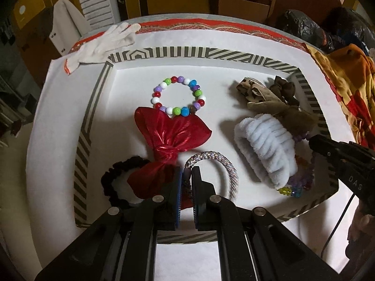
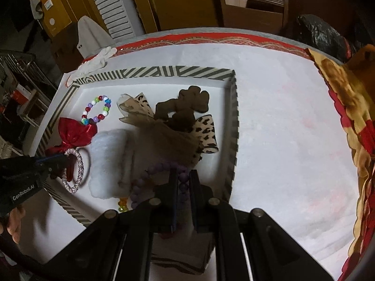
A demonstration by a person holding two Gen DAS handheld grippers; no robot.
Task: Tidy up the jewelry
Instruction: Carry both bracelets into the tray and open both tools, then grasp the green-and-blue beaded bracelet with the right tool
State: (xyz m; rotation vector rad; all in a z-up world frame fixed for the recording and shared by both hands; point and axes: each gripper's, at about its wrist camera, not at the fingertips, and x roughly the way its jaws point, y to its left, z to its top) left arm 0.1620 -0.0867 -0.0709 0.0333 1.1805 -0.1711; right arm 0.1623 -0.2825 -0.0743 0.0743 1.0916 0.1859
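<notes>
A striped-rim tray (image 1: 82, 126) (image 2: 232, 126) holds the jewelry. My left gripper (image 1: 186, 173) (image 2: 64, 160) is shut on a sparkly silver bangle (image 1: 225, 166) (image 2: 78, 164) at the tray's near side. Beside it lie a red satin bow (image 1: 173, 133) (image 2: 75, 133), a black scrunchie (image 1: 112, 178) and a multicolour bead bracelet (image 1: 178, 96) (image 2: 97, 110). My right gripper (image 2: 183, 178) (image 1: 313, 141) is shut on a purple bead bracelet (image 2: 143, 182) (image 1: 302, 182), next to a white fluffy scrunchie (image 1: 267, 147) (image 2: 110, 161) and a leopard-print bow (image 2: 206, 133) (image 1: 255, 91).
A white glove (image 1: 103, 44) (image 2: 93, 63) lies past the tray's far left corner. A yellow and red cloth (image 1: 346, 82) (image 2: 346, 107) covers the table's right side. A brown scrunchie (image 2: 187, 103) (image 1: 284, 89) sits at the tray's far right. Wooden chairs (image 2: 248, 7) stand behind.
</notes>
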